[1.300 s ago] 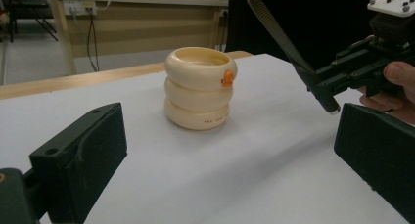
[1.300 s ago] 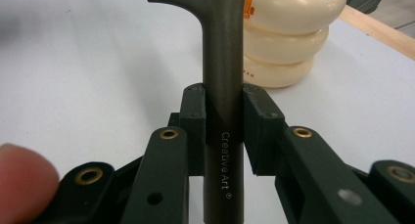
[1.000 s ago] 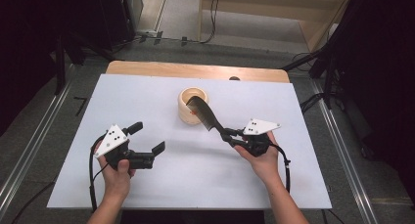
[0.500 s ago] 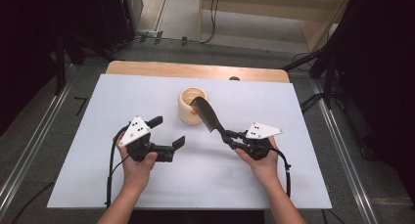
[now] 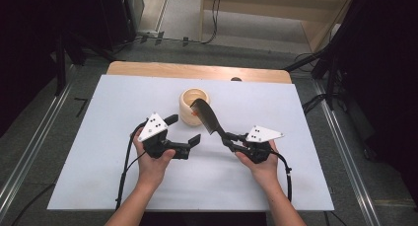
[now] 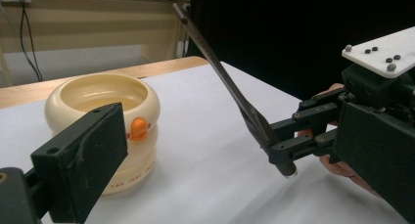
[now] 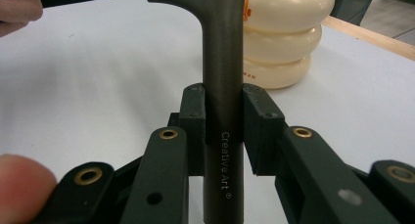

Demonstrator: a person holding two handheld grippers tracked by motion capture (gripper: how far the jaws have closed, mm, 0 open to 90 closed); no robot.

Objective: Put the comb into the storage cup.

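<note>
Dark grey plastic spatula (image 5: 206, 117) with a long round handle is the held thing: the right gripper (image 5: 231, 141) has its two black jaws closed tight on the handle, which carries the printed word "CreativeArt" in the right gripper view (image 7: 224, 111). From the grip the tool slopes up and away, its flat blade raised above the white table (image 5: 98, 137) just beside the cream-coloured ribbed round container (image 5: 192, 105); whether blade and container touch cannot be told. In the left gripper view the spatula (image 6: 220, 79) crosses the picture as a thin slanted bar, pinched near its lower end by the right gripper (image 6: 281, 145).

The left gripper (image 5: 183, 129) sits just to the left of the container, its jaws spread wide apart with nothing between them. One black pad (image 6: 85, 158) fills the lower left of its own view, in front of the container (image 6: 105, 116), which shows a small orange knob (image 6: 138, 128) on its side. The container stands upright near the far middle of the table, open at the top.
</note>
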